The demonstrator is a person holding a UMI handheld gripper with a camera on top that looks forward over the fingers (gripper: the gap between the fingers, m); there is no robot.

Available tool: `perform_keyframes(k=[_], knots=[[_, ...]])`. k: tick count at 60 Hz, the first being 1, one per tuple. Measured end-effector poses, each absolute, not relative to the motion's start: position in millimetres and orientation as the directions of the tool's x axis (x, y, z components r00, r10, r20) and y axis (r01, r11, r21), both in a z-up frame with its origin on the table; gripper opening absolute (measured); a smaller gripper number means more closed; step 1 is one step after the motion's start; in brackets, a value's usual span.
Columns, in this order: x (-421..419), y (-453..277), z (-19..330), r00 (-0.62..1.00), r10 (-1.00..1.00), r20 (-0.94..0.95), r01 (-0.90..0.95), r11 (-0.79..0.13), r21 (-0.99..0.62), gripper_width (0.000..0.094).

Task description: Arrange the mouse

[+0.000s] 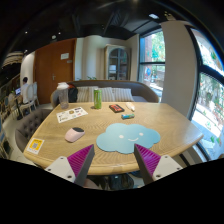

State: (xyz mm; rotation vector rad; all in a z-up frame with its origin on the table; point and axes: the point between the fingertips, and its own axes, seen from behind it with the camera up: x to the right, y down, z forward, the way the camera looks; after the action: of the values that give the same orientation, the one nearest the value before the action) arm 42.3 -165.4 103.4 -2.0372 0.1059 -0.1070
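Observation:
A light blue cloud-shaped mouse pad [120, 138] lies on the round wooden table [165, 128], just ahead of my fingers. A small pink and white rounded object, apparently the mouse [74, 134], sits on the table to the left of the pad, apart from it. My gripper [114, 160] is open and empty, held above the near table edge. Its purple pads [82, 158] stand wide apart, with nothing between them.
Beyond the pad lie a small teal object [128, 116], a brown item [117, 108] and a red item [130, 105]. A green bottle [97, 98], a white container [64, 95], a printed sheet [72, 114] and a yellow booklet [36, 146] are to the left. A sofa stands behind.

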Motion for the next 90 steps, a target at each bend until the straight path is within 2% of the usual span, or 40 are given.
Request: perform_keyframes(k=[11,24,32,37,56,79,83,88,90], knots=[[49.7,-160.2,109.1,0.990,-0.108,0.095,0.032,-0.475,-0.880,0.0815],[38.8,-155.5,93.7,0.991,-0.069,0.111,0.058,-0.527,-0.848,0.0811],[-11.1,-134.6,69.7,0.999,0.035,0.037,0.049,-0.521,-0.852,0.0817],[-50.3,-112.5,56.1,0.993,0.115,0.005,0.062,-0.495,-0.867,0.0783],[-131.7,-44.7,-15.9,0.980,0.197,-0.029,0.098,-0.605,-0.790,0.0783],[-167.2,33.2,-15.1,0.986,0.167,-0.026,0.083,-0.609,-0.789,0.0768],[-169.0,44.0,-15.4,0.984,0.174,-0.026,0.086,-0.602,-0.794,0.0719],[-172.1,48.3,-15.8,0.980,0.200,-0.020,0.103,-0.589,-0.802,0.0534],[-173.1,47.9,-15.2,0.979,0.203,-0.021,0.104,-0.586,-0.804,0.0533]])
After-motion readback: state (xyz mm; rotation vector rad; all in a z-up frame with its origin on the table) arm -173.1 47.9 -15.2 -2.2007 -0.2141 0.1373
